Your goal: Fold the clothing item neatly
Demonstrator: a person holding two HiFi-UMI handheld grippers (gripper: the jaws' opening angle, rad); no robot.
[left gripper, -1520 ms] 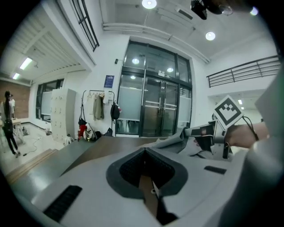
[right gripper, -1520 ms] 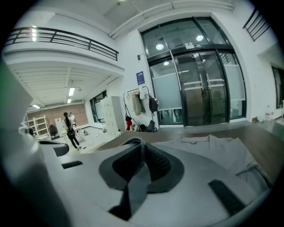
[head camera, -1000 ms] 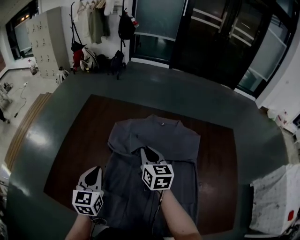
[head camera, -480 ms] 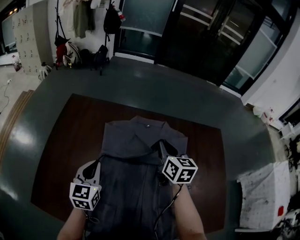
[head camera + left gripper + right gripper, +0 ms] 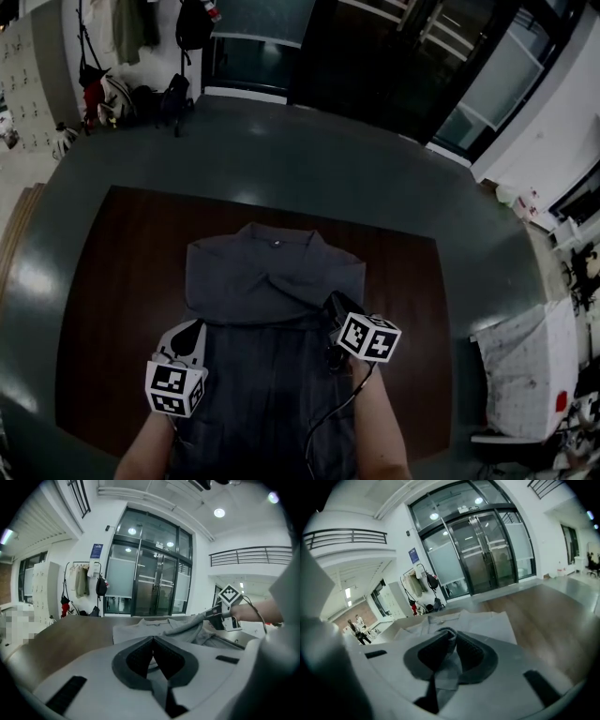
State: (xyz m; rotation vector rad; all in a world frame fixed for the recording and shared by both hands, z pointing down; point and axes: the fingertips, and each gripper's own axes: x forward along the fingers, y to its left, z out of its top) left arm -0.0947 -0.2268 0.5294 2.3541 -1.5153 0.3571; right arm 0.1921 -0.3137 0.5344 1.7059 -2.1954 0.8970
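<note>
**ITEM:** grey collared shirt (image 5: 272, 272). Lies flat, front up, at centre of table; collar (image 5: 275, 239) at far end, lower part runs toward the person and off the near edge. A crease crosses it at gripper level.

**HANDLING (est.):** thin woven cloth, light, fully limp, no stiffness. It drapes from any pinch pt and will sag betw. two holds unless kept taut. Not fragile. Likely slides easily on the smooth tabletop, so a dragged edge may pull the whole body askew. Loose layers can be caught along w/ the one wanted.

**WHERE TO HOLD (est.):** edges/seams, e.g. side seam, shoulder, hem corners. Two pts well apart, same layer, lifted level. Avoid mid-panel pinches, which bunch.

**L:** left gripper (image 5: 153, 639) at shirt's left edge. Pads pressed together; a thin strip of cloth seems nipped betw. them.

**R:** right gripper (image 5: 450, 633) at shirt's right side. Pads clamped on a bunched fold of shirt cloth, raised a little off the table.

**SUPPORT:** dark brown table (image 5: 122, 281) w/ grey-green border.

**SURROUNDS:** coat rack w/ hung garments and bags (image 5: 112, 37) far left; glass doors (image 5: 375, 56) beyond; white spotted cloth (image 5: 525, 375) at right, well apart from the table.
</note>
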